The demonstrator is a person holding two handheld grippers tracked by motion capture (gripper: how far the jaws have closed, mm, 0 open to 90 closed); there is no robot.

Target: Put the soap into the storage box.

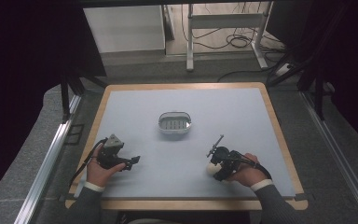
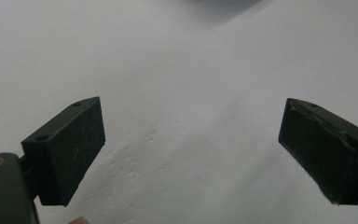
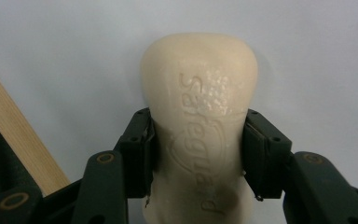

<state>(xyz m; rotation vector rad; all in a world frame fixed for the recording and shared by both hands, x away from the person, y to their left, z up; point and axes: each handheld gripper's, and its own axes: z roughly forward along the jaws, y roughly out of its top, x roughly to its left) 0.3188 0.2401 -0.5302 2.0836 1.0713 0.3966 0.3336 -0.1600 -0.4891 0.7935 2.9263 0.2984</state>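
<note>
Right claw (image 1: 213, 169) low on the pale surface (image 1: 186, 144), clamped on a cream soap bar (image 1: 211, 168) at its tip. Left claw (image 1: 133, 161) well apart to its left, lying level with nothing at its tip, pointing toward the right one. Oval soap dish (image 1: 175, 122) sits beyond both, roughly between them.
</note>
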